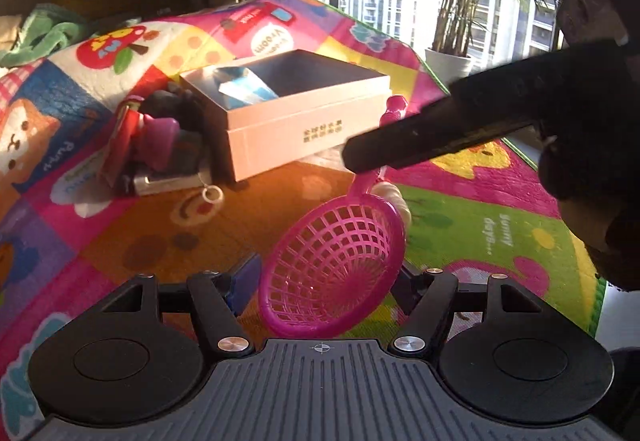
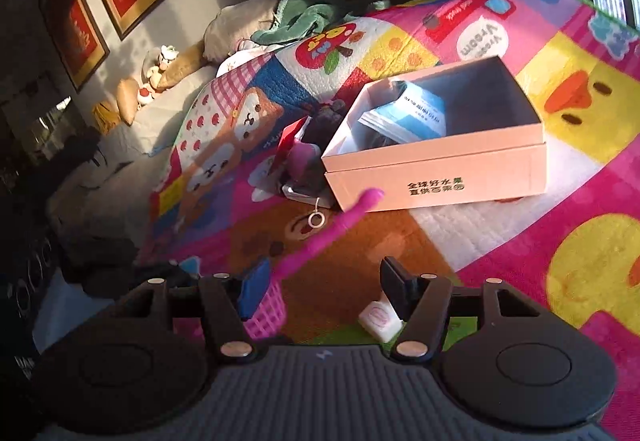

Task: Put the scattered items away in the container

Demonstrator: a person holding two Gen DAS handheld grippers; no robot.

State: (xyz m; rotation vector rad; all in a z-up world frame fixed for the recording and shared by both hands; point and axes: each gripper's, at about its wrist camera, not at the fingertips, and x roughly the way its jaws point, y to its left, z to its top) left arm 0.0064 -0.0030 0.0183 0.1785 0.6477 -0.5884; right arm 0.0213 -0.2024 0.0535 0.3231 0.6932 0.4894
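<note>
A pink plastic mesh scoop (image 1: 332, 265) hangs over the colourful play mat, its bowl between the fingers of my left gripper (image 1: 326, 281), which is shut on it. The scoop's handle (image 2: 328, 237) rises toward the open pink cardboard box (image 1: 304, 129) (image 2: 436, 173). My right gripper (image 2: 324, 281) stands open; the handle passes next to its blue-padded left finger without being pinched. Seen from the left wrist, a dark finger (image 1: 400, 137) of the right gripper crosses the handle. A blue and white packet (image 2: 412, 113) lies in the box.
Left of the box sits a heap with a purple toy (image 1: 160, 137), red packaging and a ring tag (image 1: 212, 195). A small white item (image 2: 378, 317) lies on the mat under my right gripper. A potted palm (image 1: 448, 57) stands by the window. Green cloth (image 2: 304, 17) and cushions lie beyond the mat.
</note>
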